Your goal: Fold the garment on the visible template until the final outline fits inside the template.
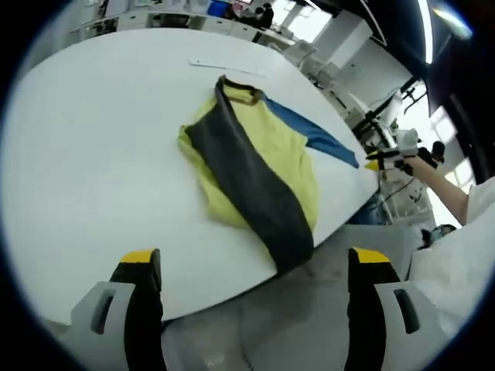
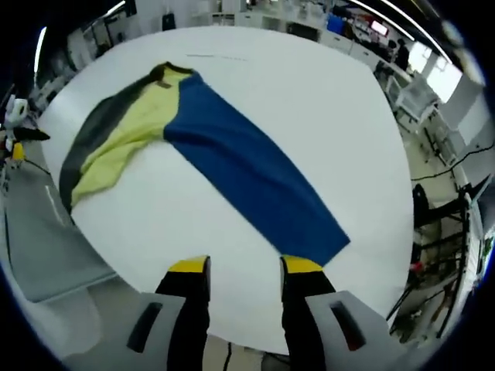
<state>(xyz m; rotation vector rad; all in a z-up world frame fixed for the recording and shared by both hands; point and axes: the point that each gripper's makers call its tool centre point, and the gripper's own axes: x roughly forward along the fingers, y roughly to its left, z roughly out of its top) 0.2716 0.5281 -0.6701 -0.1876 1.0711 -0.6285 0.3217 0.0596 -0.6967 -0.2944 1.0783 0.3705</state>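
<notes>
Both grippers released, held short of the garment on the white table.

Left gripper (image 1: 251,267): 2 jaws wide apart, empty, at the table (image 1: 93,154) edge; the garment (image 1: 255,154) lies ahead, grey sleeve reaching toward the jaws. Right gripper (image 2: 244,270): jaws parted, empty; the blue sleeve (image 2: 247,174) ends just ahead, to the right. A ruler-like strip (image 1: 226,67) lies beyond the collar.
</notes>
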